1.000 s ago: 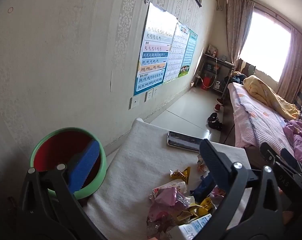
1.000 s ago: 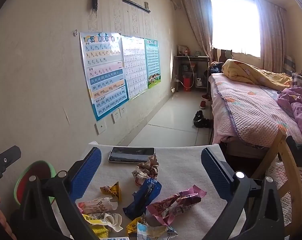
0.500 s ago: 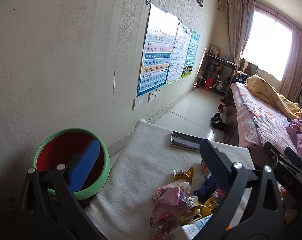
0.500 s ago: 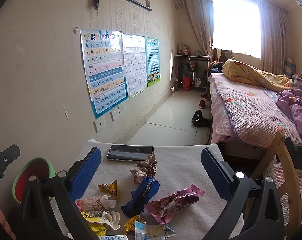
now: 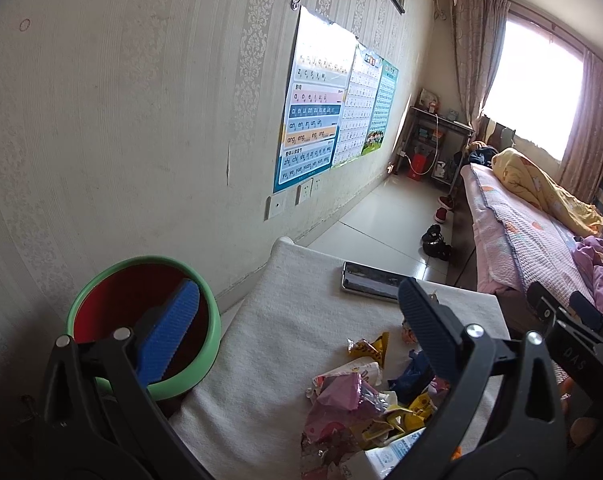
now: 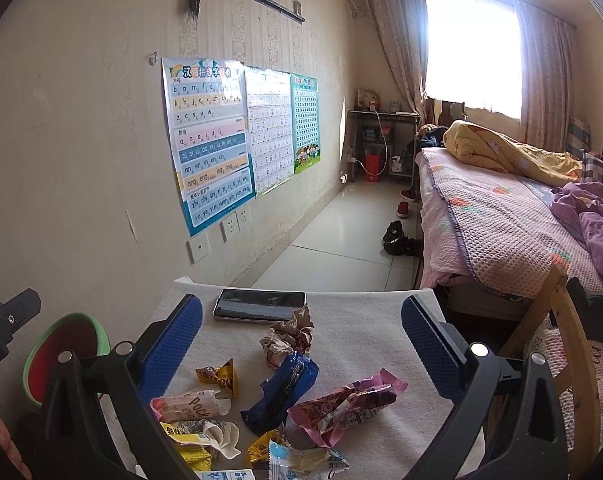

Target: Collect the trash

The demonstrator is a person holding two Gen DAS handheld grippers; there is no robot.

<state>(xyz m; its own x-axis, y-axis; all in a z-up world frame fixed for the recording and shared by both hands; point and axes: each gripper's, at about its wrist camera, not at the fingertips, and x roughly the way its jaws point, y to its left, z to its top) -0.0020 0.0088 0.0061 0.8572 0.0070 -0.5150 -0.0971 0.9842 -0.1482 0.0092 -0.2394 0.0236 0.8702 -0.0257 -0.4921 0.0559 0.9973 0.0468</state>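
Wrappers (image 6: 277, 408) litter the white surface (image 6: 361, 340) between my right claw (image 6: 301, 344)'s spread fingers, one reading "pock"; my left claw (image 5: 297, 328) gapes too, bin (image 5: 205, 364) at its left finger. A pinyin poster (image 6: 207, 140) hangs ahead.

wrappers (image 6: 285, 396) on table (image 6: 361, 328), phone (image 6: 259, 305) behind them, bin (image 6: 67, 356) left of table

A matt, nubbly white cloth covers the table (image 6: 365, 328). On it, beside the glossy glass-fronted phone (image 6: 260, 305), lie crinkled shiny foil and plastic wrappers (image 6: 341, 402). The bin (image 5: 205, 344) left of the table looks like smooth plastic. The tongs' pads (image 6: 169, 348) are ribbed blue rubber.
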